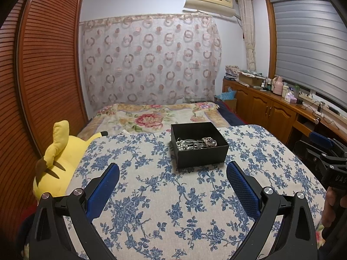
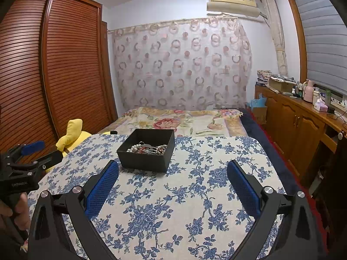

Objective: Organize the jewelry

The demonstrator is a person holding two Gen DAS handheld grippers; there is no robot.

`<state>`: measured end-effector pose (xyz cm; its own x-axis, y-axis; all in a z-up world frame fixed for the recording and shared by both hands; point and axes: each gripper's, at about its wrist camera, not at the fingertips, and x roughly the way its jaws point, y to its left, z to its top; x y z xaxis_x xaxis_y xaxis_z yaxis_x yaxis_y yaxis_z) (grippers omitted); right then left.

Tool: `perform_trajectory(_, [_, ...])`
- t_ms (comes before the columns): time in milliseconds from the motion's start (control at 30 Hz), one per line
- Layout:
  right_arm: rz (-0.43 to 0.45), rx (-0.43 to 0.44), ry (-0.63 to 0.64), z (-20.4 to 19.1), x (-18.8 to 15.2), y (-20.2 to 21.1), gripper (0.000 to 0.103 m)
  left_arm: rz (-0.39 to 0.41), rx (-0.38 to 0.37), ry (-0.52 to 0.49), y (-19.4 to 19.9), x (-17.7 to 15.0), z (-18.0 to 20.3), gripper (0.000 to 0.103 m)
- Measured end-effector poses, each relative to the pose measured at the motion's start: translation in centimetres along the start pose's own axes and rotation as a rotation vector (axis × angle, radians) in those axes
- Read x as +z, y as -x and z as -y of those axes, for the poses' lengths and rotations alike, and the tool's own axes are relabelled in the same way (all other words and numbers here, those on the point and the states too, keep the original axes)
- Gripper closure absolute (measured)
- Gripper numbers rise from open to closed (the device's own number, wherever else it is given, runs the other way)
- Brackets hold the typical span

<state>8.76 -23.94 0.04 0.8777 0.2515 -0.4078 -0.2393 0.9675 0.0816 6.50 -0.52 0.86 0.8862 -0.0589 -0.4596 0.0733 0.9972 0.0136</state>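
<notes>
A black open box (image 1: pixel 201 155) stands on the blue-flowered cloth of the table (image 1: pixel 151 195), toward its far side. Inside lies a tangle of jewelry (image 1: pixel 196 143): pearl beads and silver pieces. The box (image 2: pixel 145 160) and jewelry (image 2: pixel 148 148) also show in the right wrist view. My left gripper (image 1: pixel 173 169) is open and empty, just short of the box. My right gripper (image 2: pixel 173 166) is open and empty, with the box ahead to its left. Each gripper shows at the edge of the other's view: the right one (image 1: pixel 325 151), the left one (image 2: pixel 30 151).
A yellow plush toy (image 1: pixel 58 158) lies off the table's left edge. Behind the table is a bed with a floral quilt (image 1: pixel 151 117). A slatted wooden wardrobe (image 1: pixel 43 65) stands left, a wooden cabinet (image 1: pixel 271 108) with clutter right.
</notes>
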Motion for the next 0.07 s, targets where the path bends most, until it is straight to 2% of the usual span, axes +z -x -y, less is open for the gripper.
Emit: perform_trajectory(67, [0.0, -0.001, 0.0, -0.17, -0.03, 0.01, 0.002, 0.002, 0.0, 0.001, -0.01, -0.02, 0.02, 0.008])
